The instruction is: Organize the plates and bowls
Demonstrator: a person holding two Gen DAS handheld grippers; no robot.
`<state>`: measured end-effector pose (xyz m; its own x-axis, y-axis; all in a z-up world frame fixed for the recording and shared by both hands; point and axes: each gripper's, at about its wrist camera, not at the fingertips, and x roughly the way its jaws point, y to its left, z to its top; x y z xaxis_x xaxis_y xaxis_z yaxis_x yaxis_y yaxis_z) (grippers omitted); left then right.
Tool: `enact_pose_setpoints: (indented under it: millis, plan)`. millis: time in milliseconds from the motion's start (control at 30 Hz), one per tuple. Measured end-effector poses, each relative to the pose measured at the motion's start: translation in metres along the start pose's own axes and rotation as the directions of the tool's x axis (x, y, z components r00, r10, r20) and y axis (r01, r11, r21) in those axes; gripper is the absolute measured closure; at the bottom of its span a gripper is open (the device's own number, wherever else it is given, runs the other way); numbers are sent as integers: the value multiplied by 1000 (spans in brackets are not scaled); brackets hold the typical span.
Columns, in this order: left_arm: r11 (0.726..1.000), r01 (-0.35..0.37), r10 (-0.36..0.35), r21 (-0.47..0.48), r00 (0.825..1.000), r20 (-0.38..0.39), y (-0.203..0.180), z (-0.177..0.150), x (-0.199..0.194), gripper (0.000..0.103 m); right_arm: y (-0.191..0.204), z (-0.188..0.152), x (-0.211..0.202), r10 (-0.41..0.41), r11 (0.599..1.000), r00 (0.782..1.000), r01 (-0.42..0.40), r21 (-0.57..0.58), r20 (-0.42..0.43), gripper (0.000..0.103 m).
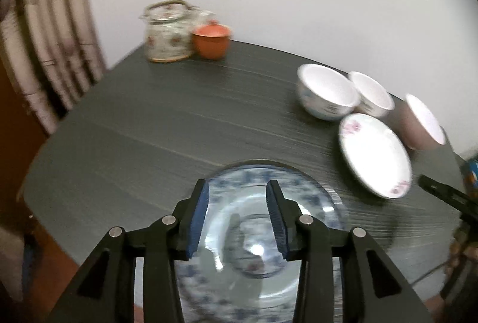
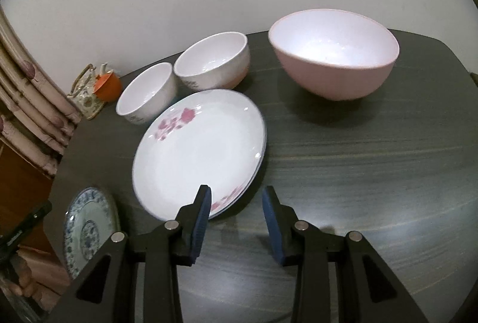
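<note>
A blue-patterned plate [image 1: 254, 236] lies on the dark table right under my left gripper [image 1: 238, 188], which is open and hovers over it. The plate also shows in the right wrist view [image 2: 89, 230] at the lower left. A white plate with pink flowers [image 2: 198, 152] lies in front of my right gripper [image 2: 236, 193], which is open and empty, its left finger at the plate's near rim. This plate seems to sit on another one. Behind it stand two small white bowls [image 2: 146, 93] [image 2: 213, 63] and a large pink bowl [image 2: 334, 54].
A floral glass teapot [image 1: 167, 30] and an orange cup [image 1: 211, 40] stand at the table's far left corner by the white wall. A curtain [image 1: 44, 39] hangs at the left. The dark wood-grain table [image 2: 373, 173] stretches to the right.
</note>
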<state>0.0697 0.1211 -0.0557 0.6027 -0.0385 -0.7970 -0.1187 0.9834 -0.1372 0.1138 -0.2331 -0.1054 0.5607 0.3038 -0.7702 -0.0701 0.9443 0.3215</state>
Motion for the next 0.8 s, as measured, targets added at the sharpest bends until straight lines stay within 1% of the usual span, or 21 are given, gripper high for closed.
enact_pose_setpoints:
  millis: [133,200,333,467,567,633,800]
  plan:
    - [996,87,-87,-6,996,-34,-34,14,19,67,-10,10,12,-1,1000,1000,1,4,-6,67]
    - [993,116,-117,-5,992,-46,-49,21,29,67,-14,14,18,2,1000,1000,-2,5,-14,67]
    - [985,172,-174,-19,979,-107,-79,33,57,67,-19,22,32,7,1000,1000,-7,12,-27,67]
    - [981,192,-195,-36,967,-166,-98,39,83,67,-23,32,46,21,1000,999,-20,23,-41,67]
    - [975,209,-219,-71,953,-209,-107,44,103,67,-24,36,54,35,999,998,-33,27,-53,67]
    - [975,210,-223,-79,947,-231,-113,47,114,69,-23,39,59,40,999,997,-39,23,-62,67]
    - [974,215,-228,-75,940,-255,-122,49,129,69,-25,42,68,58,998,996,-56,25,-74,67]
